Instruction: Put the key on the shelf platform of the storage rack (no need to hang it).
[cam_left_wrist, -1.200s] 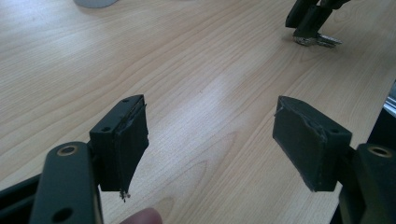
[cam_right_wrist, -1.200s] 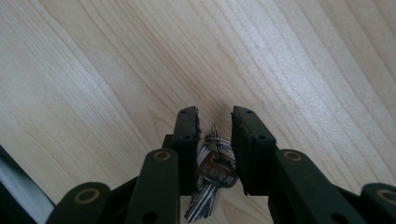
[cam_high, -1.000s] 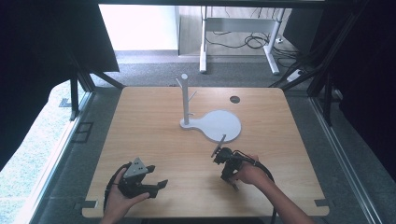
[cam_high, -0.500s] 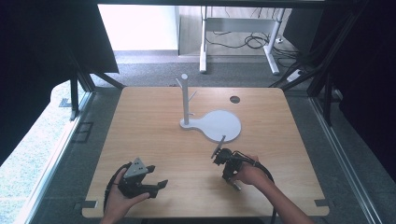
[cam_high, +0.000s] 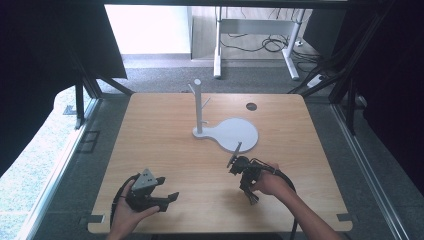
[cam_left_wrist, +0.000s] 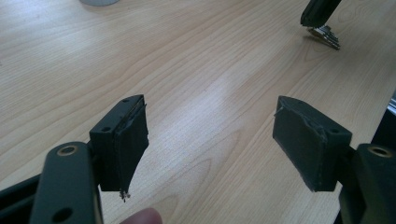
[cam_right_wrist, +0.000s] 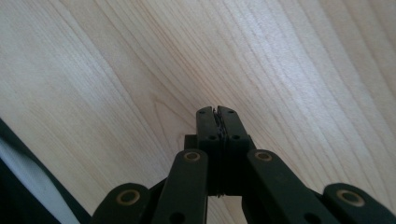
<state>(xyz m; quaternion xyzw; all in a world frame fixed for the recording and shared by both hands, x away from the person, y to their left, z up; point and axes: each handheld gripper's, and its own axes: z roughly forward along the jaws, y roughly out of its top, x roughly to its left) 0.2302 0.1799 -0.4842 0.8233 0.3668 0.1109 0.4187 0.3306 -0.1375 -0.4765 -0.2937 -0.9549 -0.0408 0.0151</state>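
Barely any change vs 1 s ago: both grippers are kept low near the table (cam_high: 150, 125) front edge. L gripper (cam_left_wrist: 212, 135) is spread wide, empty. R gripper (cam_right_wrist: 217, 112) is pressed together; small metal item (cam_left_wrist: 324, 36), poss. keys, is seen at its tip, pinch unclear. Peg stand (cam_high: 199, 107) is left untouched mid-table.

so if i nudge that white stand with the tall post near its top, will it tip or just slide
The white stand would probably slide or pivot if pushed low: its flat round base sits broad on the table. A nudge near the top of the post seems likelier to rock it, since the post rises from the narrow end of the base. It looks fairly light.
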